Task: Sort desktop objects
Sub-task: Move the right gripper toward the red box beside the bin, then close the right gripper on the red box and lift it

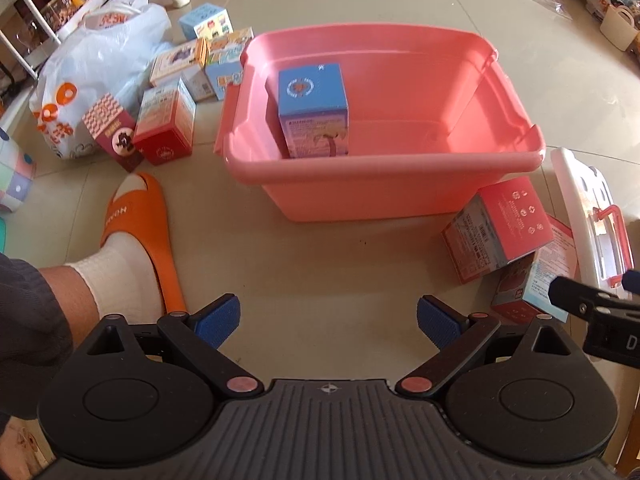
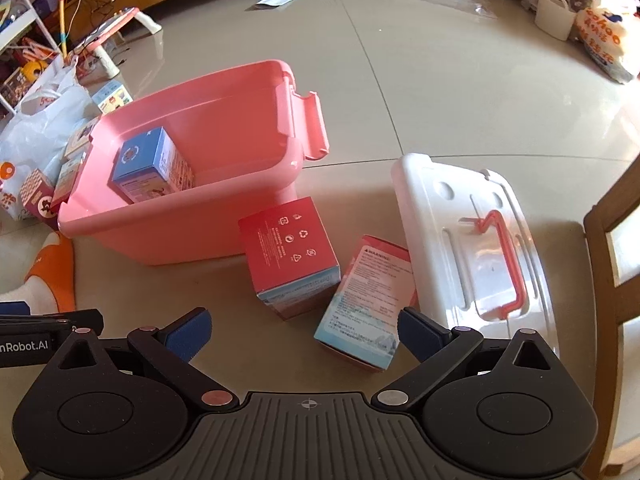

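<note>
Boxes: we are sorting small cartons into the pink bin (image 1: 384, 184); one blue box (image 1: 313, 110) already stands inside it at its left end.
Left tongs: our left tongs (image 1: 328, 324) hang spread wide and hold nothing, low over bare floor (image 1: 320, 264) in front of the bin.
Right tongs: our right tongs (image 2: 304, 334) are likewise spread and empty, with the lying box (image 2: 366, 304) just ahead of them, nearer the right pad (image 2: 418, 334).
Next target: we judge the red-topped box (image 2: 290, 250) or the lying box beside it as the step in hand; the two touch or nearly touch, and we cannot tell which.
How to take it: we centre the right tongs over one carton only, pads on two opposite flat faces, and close square so that the neighbour is not dragged along.
Handling: the cartons look like light card, so we squeeze only enough to lift without denting.
Placing: we carry it over the near rim and set it in the open floor of the bin, beside the blue box and not on top of it.
Left side stock: a cluster of boxes (image 1: 166, 128) waits left of the bin, next to a white plastic bag (image 1: 96, 68), within reach of the left tongs.
Hazards: the white lid (image 2: 472, 248) lies just right of the lying box, and a foot in an orange slipper (image 1: 140, 228) is near the left tongs; we keep our swings clear of both.
</note>
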